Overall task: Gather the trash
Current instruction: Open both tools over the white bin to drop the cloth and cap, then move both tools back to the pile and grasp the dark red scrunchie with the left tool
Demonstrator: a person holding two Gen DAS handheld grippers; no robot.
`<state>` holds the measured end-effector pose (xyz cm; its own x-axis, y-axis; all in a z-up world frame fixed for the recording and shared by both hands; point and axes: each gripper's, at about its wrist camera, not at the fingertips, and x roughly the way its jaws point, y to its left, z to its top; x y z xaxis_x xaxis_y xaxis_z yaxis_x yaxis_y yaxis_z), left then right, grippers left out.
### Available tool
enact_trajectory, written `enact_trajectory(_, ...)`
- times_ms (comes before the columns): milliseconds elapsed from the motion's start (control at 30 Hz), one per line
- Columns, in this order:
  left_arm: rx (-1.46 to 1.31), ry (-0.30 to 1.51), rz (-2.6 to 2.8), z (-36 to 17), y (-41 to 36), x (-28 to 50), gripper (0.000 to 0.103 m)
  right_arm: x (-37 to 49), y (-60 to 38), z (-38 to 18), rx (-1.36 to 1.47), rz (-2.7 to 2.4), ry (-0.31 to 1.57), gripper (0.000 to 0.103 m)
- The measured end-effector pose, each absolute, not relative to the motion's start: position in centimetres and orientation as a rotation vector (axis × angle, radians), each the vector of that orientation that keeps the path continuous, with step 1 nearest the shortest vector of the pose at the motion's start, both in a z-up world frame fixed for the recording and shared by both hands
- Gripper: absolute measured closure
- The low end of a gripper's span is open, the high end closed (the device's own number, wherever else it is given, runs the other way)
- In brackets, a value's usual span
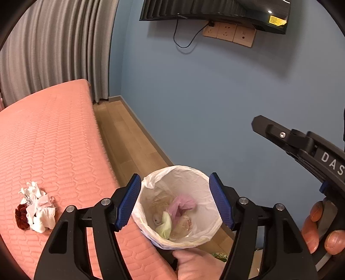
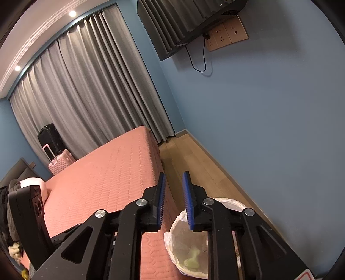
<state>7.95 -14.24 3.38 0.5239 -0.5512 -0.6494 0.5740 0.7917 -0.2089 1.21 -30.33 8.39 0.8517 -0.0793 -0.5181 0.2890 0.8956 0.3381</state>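
Two hand-held grippers above a lined trash bin beside a pink bed.

The left hand-held gripper (image 1: pixel 175 199) gapes wide, empty, over the trash bin (image 1: pixel 207 233); the right hand-held gripper (image 2: pixel 174 201) stands slightly parted, empty, near the bin's rim.

Evenly lit, sharp; ceiling spotlights (image 2: pixel 72 13) glaring at ten o'clock, strong fisheye bending and dark vignette at edges.

The bin (image 1: pixel 179 204) beside the bed (image 1: pixel 54 140) shows only its lined mouth; the left gripper (image 1: pixel 175 201) and a hand (image 1: pixel 194 265) hide its body. What the pale scraps inside are, I can't tell. Above it, the television (image 1: pixel 215 10) is cut off by the picture's edge.
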Motion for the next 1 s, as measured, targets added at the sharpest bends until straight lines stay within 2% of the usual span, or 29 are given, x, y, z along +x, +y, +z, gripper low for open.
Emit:
enact_trajectory(400,-0.026,0.762,-0.611,3.0,-10.3,8.2,0.040,1.3,-26.6,7.5,0.380,-0.149,0.561,0.078)
enact_trajectory(467,-0.036,0.765,-0.597,2.8,-9.7,8.3,0.040,1.4,-25.7,7.2,0.374,-0.138,0.572,0.073)
enact_trajectory(1000,-0.135,0.774,-0.438,1.4,-1.0,9.4,0.040,3.7,-16.0,4.5,0.310,0.019,0.674,0.069)
